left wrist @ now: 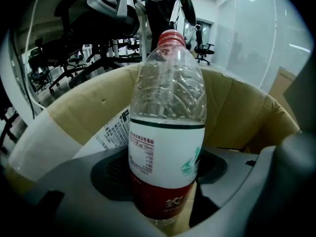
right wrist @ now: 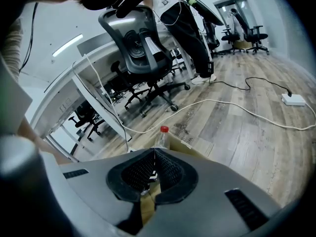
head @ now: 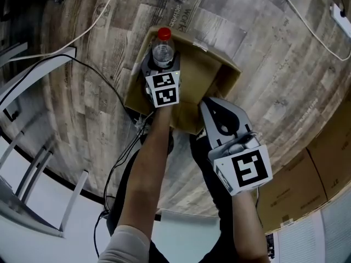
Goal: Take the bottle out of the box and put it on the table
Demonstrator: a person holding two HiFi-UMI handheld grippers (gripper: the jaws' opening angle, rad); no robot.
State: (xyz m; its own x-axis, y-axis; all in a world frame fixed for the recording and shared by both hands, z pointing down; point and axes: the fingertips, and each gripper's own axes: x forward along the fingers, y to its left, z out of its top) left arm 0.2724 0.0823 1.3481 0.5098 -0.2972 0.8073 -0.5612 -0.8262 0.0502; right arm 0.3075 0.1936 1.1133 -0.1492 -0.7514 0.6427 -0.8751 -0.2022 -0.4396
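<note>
- L gripper (head: 162, 69): my jaws are clamped on the bottle (left wrist: 167, 132), low on its label.
- Bottle: clear w/ red cap, upright, at far-left corner of the cardboard box (head: 216, 73). Box walls rise behind it.
- R gripper (right wrist: 154, 174): jaws pressed together, nothing between them. I've got it over the box's near edge.
- Box sits on wood floor (head: 263, 43), w/ a white cable (head: 93, 26) nearby.

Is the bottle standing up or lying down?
Standing up. The bottle has its red cap on top, and the left gripper clamps its lower part, with the box wall behind.
</note>
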